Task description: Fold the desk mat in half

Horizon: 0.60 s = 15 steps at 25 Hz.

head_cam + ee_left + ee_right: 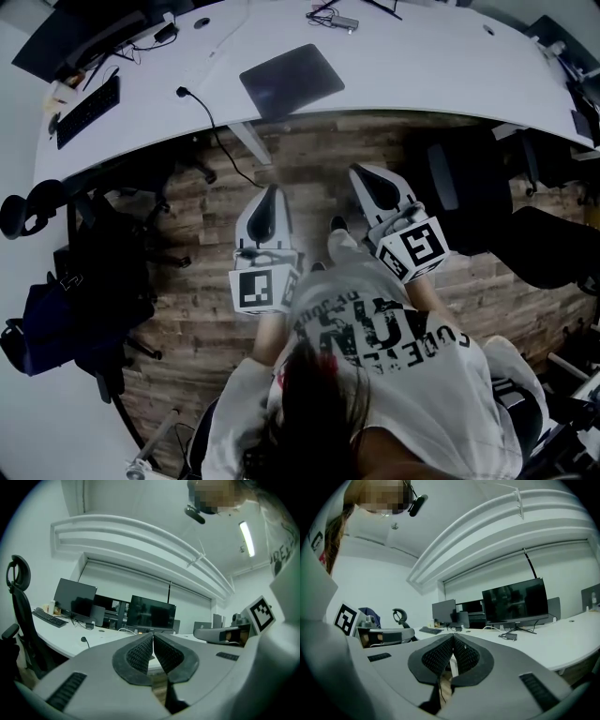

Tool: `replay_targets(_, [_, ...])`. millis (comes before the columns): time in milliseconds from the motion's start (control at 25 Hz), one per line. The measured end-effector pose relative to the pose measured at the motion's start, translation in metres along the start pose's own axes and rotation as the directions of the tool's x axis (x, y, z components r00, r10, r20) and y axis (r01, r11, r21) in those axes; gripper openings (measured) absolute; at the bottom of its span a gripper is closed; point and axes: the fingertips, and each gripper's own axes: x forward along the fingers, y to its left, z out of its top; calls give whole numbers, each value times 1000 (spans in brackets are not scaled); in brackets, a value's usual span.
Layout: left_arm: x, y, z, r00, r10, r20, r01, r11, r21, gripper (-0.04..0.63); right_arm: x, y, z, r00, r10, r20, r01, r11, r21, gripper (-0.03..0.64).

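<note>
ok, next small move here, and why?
Probably carry both grippers forward to the near edge of the desk mat, opening the jaws. It lies flat, unfolded on the desk; the left gripper and right gripper are shut, empty, short of the desk.

Desk mat [291, 80] was plain dark grey. Counter [422, 66] was white. Floor [216, 309] showed brown wood planks. Left hand-held gripper [272, 192] and right hand-held gripper [360, 173] were pale grey, with black-and-white square markers. Pads [139, 655] were black, cross-hatched.

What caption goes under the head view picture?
Left gripper and right gripper shut, desk mat unfolded on the desk.
</note>
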Motion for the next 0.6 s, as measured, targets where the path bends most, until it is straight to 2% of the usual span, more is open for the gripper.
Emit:
replay_targets(320, [47, 1, 9, 998, 64, 13, -64, 998, -6, 5, 22, -56, 7, 1000, 21, -21, -20, 1000, 17, 0])
replay_targets(600, [69, 1, 9, 993, 112, 35, -111, 994, -14, 5, 34, -82, 7, 998, 53, -19, -53, 998, 21, 0])
